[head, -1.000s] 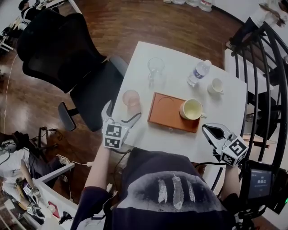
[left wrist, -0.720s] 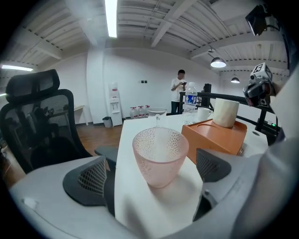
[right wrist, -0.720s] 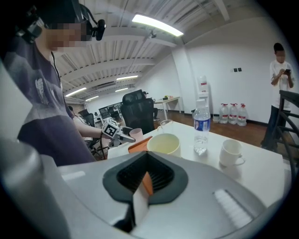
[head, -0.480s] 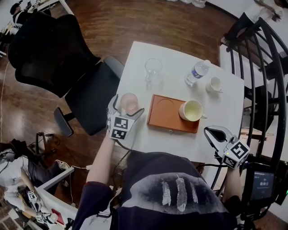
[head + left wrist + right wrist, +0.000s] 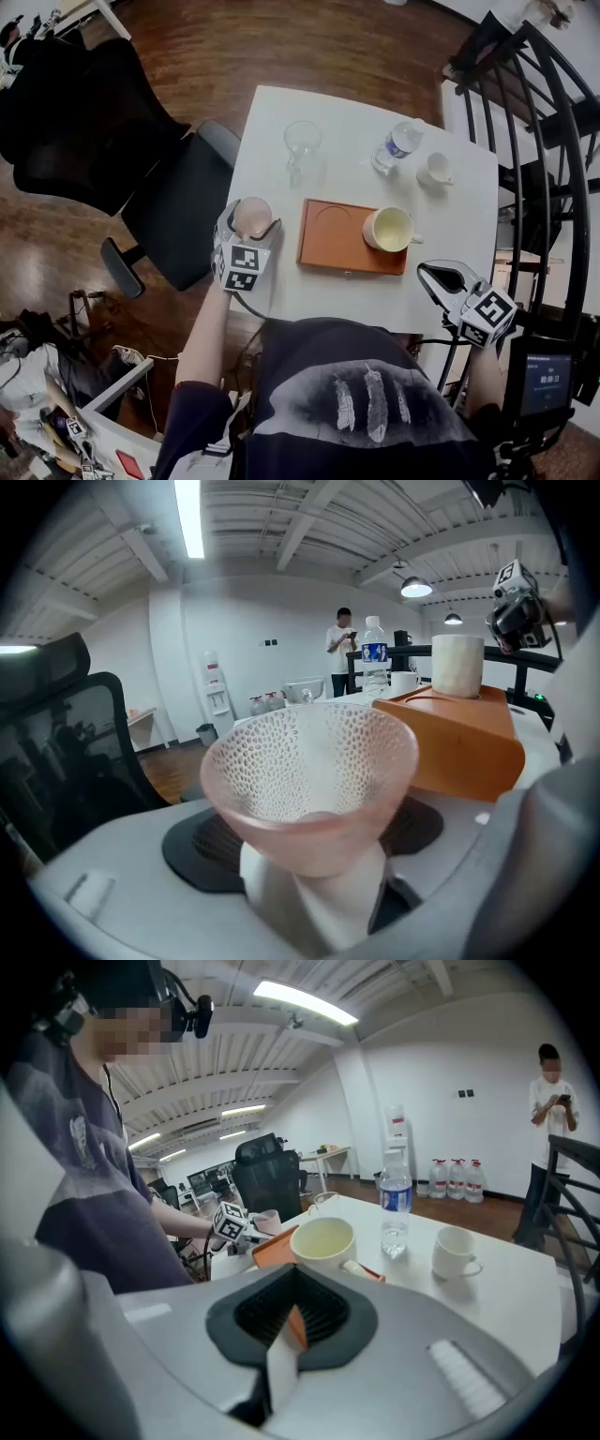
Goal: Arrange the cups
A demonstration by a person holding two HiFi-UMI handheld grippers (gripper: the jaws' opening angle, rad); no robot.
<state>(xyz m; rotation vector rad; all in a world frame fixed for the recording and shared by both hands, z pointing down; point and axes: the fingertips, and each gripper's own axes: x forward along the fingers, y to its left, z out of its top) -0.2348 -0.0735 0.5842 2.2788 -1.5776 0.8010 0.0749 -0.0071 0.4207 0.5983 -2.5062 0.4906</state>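
A pink dimpled cup (image 5: 251, 216) stands near the left edge of the white table (image 5: 281, 286). My left gripper (image 5: 249, 221) has its jaws on either side of the cup and they are closing, the pads touching its lower wall. In the left gripper view the pink cup (image 5: 309, 761) fills the space between the jaws. An orange tray (image 5: 328, 246) lies to its right and bears a cream mug (image 5: 388, 229). My right gripper (image 5: 442, 275) hovers at the near right table edge, shut and empty. A clear glass cup (image 5: 302, 141) and a small white cup (image 5: 435, 169) stand farther back.
A water bottle (image 5: 394, 145) stands between the glass cup and the small white cup. A black office chair (image 5: 141, 178) sits close to the table's left side. A black railing (image 5: 553, 141) runs along the right. A person (image 5: 551, 1101) stands far off.
My left gripper moved forward and down to the pink cup, and its jaws came in around it. The right gripper stayed where it was.
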